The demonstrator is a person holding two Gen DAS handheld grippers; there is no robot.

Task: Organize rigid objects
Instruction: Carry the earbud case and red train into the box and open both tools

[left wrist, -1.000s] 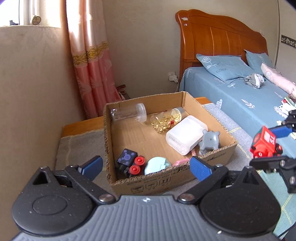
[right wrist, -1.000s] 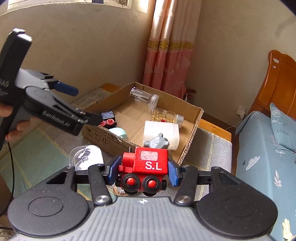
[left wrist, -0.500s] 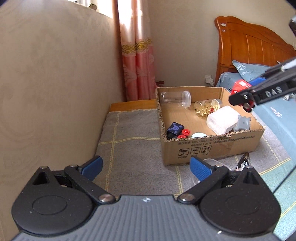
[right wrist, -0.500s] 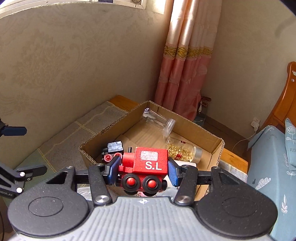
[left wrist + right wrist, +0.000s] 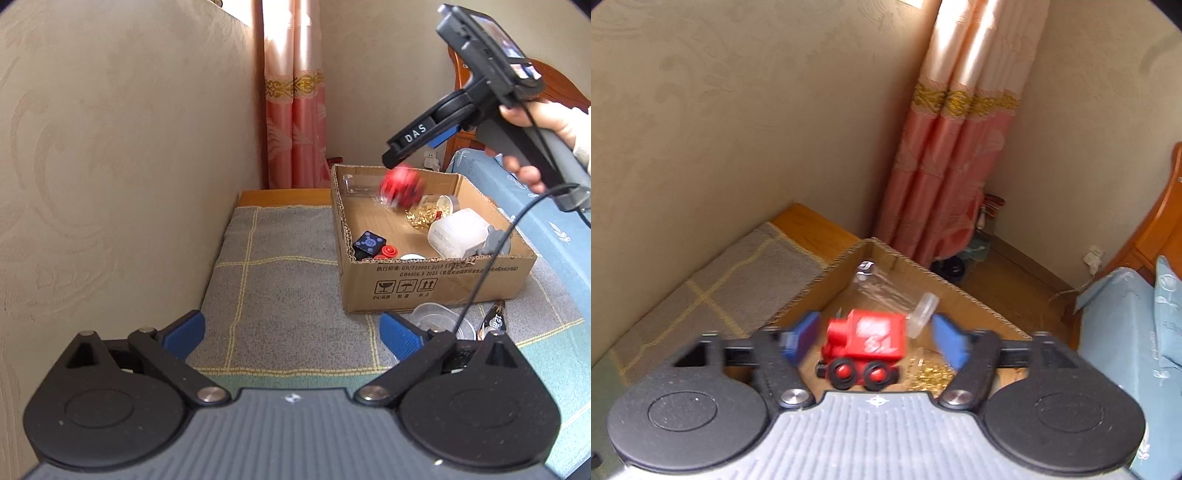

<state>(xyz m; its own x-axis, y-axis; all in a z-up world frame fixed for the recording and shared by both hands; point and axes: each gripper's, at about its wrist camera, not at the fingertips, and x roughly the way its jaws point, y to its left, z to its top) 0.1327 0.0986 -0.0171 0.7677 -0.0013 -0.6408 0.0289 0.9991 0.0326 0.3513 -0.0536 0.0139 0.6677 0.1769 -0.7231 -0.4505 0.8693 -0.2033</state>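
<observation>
Our right gripper (image 5: 873, 341) has just been opening, so the red toy train (image 5: 866, 341) drops free between its pads above the cardboard box (image 5: 436, 284). We should hold steady over the box until it lands, left gripper (image 5: 291, 338) idle, spread wide.

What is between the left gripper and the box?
In the left wrist view, the grey mat, a clear plastic lid and a dark packet lie between the open left gripper and the box.
</observation>
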